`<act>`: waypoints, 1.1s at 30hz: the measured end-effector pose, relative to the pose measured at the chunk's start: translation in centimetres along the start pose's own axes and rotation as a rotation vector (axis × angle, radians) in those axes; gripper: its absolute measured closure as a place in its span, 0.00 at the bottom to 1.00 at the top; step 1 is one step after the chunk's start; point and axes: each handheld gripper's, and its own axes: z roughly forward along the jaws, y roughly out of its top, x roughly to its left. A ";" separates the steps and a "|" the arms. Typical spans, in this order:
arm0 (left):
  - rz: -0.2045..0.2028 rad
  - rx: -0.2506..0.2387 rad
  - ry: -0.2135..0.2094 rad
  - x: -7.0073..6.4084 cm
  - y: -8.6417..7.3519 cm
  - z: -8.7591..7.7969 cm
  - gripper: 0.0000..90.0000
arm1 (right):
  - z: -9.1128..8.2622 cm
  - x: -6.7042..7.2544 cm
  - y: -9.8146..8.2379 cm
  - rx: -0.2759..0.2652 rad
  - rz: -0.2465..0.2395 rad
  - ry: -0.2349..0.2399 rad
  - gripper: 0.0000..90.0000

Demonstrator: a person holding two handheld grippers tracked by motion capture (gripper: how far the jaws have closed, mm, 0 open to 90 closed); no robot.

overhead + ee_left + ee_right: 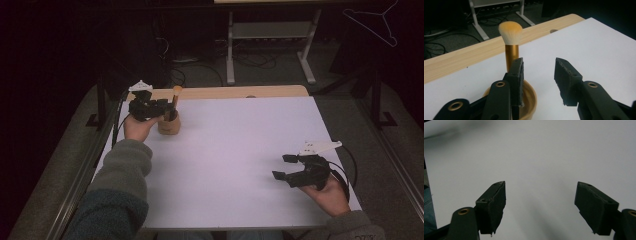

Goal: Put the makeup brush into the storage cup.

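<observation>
Brush (pixel 510 42) stands upright in the cup (pixel 530 100) at the surface's (pixel 240 150) far left, bristles up, long axis vertical, so the cup props it. Left tongs (pixel 537 75) gape partly beside it, gripping nothing (handle just outside one jaw). Right tongs (pixel 540 207) idle wide open, empty, over bare surface.

I see the left gripper (pixel 165 109): black body, white three-cornered plate on top, black cable trailing off; up close its jaws are matte black blocks with rough, frayed pad edges, small screw holes, brass-ringed pivots on the arms; the right gripper (pixel 283 167) matches, white plate, looping black cable, chipped black pads; I note fuzzy grey-green sleeves, the left one darker teal nearer the elbow.
</observation>
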 end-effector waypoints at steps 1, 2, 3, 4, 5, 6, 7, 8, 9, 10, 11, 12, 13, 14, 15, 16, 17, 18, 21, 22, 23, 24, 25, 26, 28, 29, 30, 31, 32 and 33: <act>0.002 0.005 0.001 -0.1 0.0 -0.1 0.64 | -0.1 0.0 0.0 -0.002 0.003 -0.008 0.27; 0.006 0.009 -0.002 -0.2 0.0 -0.3 0.64 | -0.1 0.0 0.0 -0.002 0.003 -0.008 0.27; 0.003 0.009 -0.002 -0.3 0.0 -0.4 0.63 | -0.1 0.0 0.0 -0.002 0.005 -0.010 0.27; 0.008 0.013 0.000 -0.4 0.0 -0.6 0.62 | -0.1 0.0 0.0 -0.003 0.005 -0.013 0.27; 0.005 0.011 -0.002 -0.6 0.0 -0.8 0.61 | -0.1 0.0 0.0 -0.003 0.003 -0.018 0.26; 0.004 0.009 -0.006 -0.7 0.0 -1.0 0.61 | -0.1 -0.1 -0.1 -0.006 0.000 -0.022 0.26; 0.005 0.009 -0.009 -0.7 0.0 -1.1 0.60 | -0.1 -0.1 -0.1 -0.007 0.001 -0.024 0.26; 0.008 0.011 -0.011 -0.8 -0.1 -1.3 0.60 | -0.2 -0.1 0.0 -0.008 0.001 -0.029 0.26; 0.011 0.012 -0.011 -0.9 -0.1 -1.4 0.59 | -0.2 -0.1 0.0 -0.008 0.001 -0.034 0.26; 0.010 0.017 -0.009 -1.0 -0.1 -1.6 0.59 | -0.2 0.0 0.0 -0.009 0.001 -0.037 0.26; 0.010 0.016 -0.009 -1.1 -0.1 -1.7 0.58 | -0.2 0.0 0.0 -0.013 0.001 -0.038 0.26; 0.014 0.019 -0.010 -1.1 -0.1 -1.8 0.57 | -0.3 0.0 0.0 -0.014 0.002 -0.040 0.26; 0.011 0.018 -0.010 -1.2 -0.1 -1.9 0.56 | -0.3 0.0 0.0 -0.016 0.005 -0.042 0.26; 0.016 0.025 -0.006 -1.2 -0.1 -2.0 0.55 | -0.3 0.0 0.0 -0.015 0.006 -0.043 0.26; 0.012 0.025 -0.005 -1.4 -0.1 -2.1 0.54 | -0.3 0.0 0.0 -0.016 0.006 -0.044 0.26; 0.013 0.027 -0.006 -1.4 -0.1 -2.2 0.53 | -0.3 0.0 0.0 -0.016 0.006 -0.048 0.25; 0.015 0.030 -0.007 -1.5 0.0 -2.4 0.52 | -0.2 0.0 0.0 -0.015 0.011 -0.051 0.24; 0.014 0.030 -0.008 -1.6 0.0 -2.5 0.51 | -0.2 -0.1 -0.1 -0.017 0.012 -0.051 0.24; 0.016 0.033 -0.016 -2.0 -0.1 -2.8 0.48 | -0.3 -0.1 -0.1 -0.020 0.014 -0.057 0.24; 0.025 0.036 -0.014 -2.2 -0.2 -2.9 0.47 | -0.3 -0.1 -0.1 -0.022 0.014 -0.059 0.24; 0.029 0.040 -0.014 -2.3 -0.3 -3.0 0.46 | -0.4 -0.1 -0.1 -0.027 0.014 -0.063 0.24; 0.026 0.041 -0.016 -2.4 -0.4 -3.1 0.46 | -0.4 -0.1 -0.1 -0.030 0.017 -0.065 0.24; 0.027 0.044 -0.017 -2.5 -0.4 -3.2 0.45 | -0.4 -0.1 -0.1 -0.032 0.017 -0.067 0.24; 0.029 0.044 -0.019 -2.6 -0.5 -3.3 0.44 | -0.5 -0.1 -0.1 -0.032 0.016 -0.069 0.24; 0.022 0.044 -0.027 -2.7 -0.7 -3.5 0.42 | -0.5 -0.1 -0.1 -0.036 0.017 -0.074 0.23; 0.018 0.051 -0.029 -2.7 -0.9 -3.6 0.41 | -0.5 -0.1 -0.1 -0.037 0.018 -0.077 0.23; 0.020 0.057 -0.029 -2.8 -1.0 -3.7 0.40 | -0.6 -0.1 -0.2 -0.037 0.018 -0.080 0.23; 0.022 0.058 -0.027 -2.9 -1.2 -3.8 0.39 | -0.6 -0.1 -0.2 -0.039 0.018 -0.081 0.23; 0.021 0.055 -0.030 -3.0 -1.3 -3.9 0.39 | -0.6 -0.1 -0.2 -0.040 0.018 -0.082 0.23; 0.021 0.058 -0.031 -3.1 -1.5 -4.0 0.39 | -0.6 -0.1 -0.2 -0.040 0.016 -0.084 0.23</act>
